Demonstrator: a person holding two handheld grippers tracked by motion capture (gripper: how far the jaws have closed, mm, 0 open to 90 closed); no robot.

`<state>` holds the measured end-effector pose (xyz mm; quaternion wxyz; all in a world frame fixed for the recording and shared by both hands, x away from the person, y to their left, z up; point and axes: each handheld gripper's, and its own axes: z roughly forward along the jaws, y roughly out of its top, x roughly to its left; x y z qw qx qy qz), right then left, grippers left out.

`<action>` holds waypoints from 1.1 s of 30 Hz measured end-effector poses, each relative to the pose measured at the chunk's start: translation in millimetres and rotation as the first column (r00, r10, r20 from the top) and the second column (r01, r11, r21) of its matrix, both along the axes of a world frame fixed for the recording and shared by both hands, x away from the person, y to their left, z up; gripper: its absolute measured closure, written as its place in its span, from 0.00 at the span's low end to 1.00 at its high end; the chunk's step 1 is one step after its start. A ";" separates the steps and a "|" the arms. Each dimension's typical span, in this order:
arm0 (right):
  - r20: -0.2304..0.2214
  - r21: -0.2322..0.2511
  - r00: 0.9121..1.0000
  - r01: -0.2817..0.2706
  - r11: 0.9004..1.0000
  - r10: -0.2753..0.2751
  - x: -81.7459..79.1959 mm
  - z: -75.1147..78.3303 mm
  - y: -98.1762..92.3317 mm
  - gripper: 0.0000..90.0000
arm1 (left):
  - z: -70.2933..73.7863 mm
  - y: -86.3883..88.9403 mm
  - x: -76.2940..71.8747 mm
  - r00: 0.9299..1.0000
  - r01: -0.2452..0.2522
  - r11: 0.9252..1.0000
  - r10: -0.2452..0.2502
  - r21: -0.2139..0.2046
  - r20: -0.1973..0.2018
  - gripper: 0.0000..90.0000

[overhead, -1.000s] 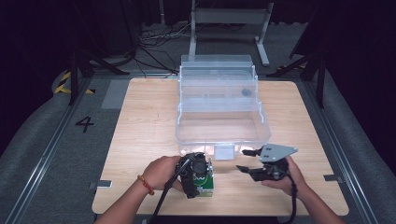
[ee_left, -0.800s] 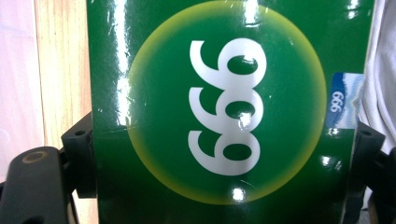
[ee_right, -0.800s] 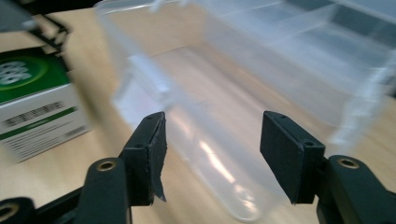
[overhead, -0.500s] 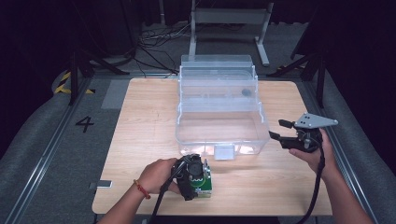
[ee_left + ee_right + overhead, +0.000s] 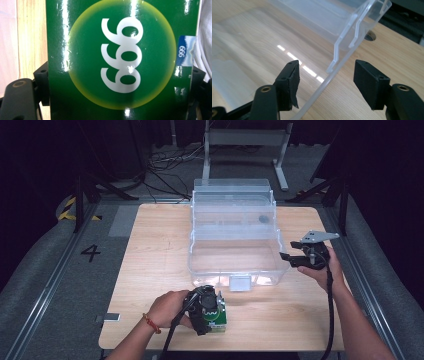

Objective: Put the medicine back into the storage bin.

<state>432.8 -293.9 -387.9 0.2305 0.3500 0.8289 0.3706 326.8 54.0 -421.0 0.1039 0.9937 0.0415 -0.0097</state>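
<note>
Sitting at the lower middle of the high view, the green box [image 5: 216, 312] rested on the table [image 5: 150, 270] close to its near edge, with the left claw [image 5: 205, 307] clamped on it. In the left gripper view the box [image 5: 120, 60] took up most of the frame, its glossy green face showing a yellow-ringed circle with white digits reading 999 turned on their side; a black pad pressed against each of its 2 sides at the lower left and lower right, and a strip of wood grain showed at the far left. A hand wearing a red wristband held that claw from the lower left of the high view.

Just above the box stood the clear plastic bin [image 5: 232, 235], open-topped, at the centre of the frame, with a small latch tab on its near wall. The right claw [image 5: 292, 259] was at the right of the frame, level with the bin's near right corner. In the right gripper view the right claw [image 5: 325, 85] stood apart, having just been opening, and the bin's thin clear wall [image 5: 342, 52] ran up between the 2 pads without either pad pressing on it.
</note>
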 end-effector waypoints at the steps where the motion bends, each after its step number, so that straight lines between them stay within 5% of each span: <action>1: -0.011 0.000 1.000 0.008 1.000 -0.008 2.1 -2.8 1.1 0.42 | -0.3 0.1 0.0 1.000 0.000 1.000 0.000 -0.003 0.002 0.18; 7: -0.051 -0.018 0.998 0.027 0.999 -0.028 13.0 -16.5 2.7 0.41 | -0.4 0.4 0.4 1.000 0.003 1.000 -0.003 -0.001 -0.001 0.18; 11: -0.083 0.016 0.996 0.043 0.999 -0.041 19.0 -23.7 0.3 0.40 | -0.2 -0.3 1.0 1.000 0.008 1.000 -0.008 0.006 -0.001 0.18; 14: -0.123 0.038 0.992 -0.006 0.999 0.010 20.9 -28.1 4.5 0.50 | -0.7 -0.3 -0.6 1.000 -0.005 1.000 0.005 0.000 0.001 0.19; 23: -0.089 -0.027 0.996 0.013 1.000 -0.015 13.8 -26.7 12.1 0.57 | -0.7 0.9 -5.4 1.000 0.021 1.000 -0.021 -0.016 0.003 0.19; 29: -0.099 0.012 0.995 0.012 1.000 -0.011 4.2 -27.1 13.6 0.57 | 3.6 -0.8 -10.1 0.999 0.042 0.999 -0.041 0.007 -0.019 0.19; 33: -0.101 0.011 0.995 0.015 1.000 -0.014 -3.8 -26.9 18.6 0.57 | 14.3 3.6 -10.9 0.998 0.051 0.998 -0.051 -0.025 -0.022 0.19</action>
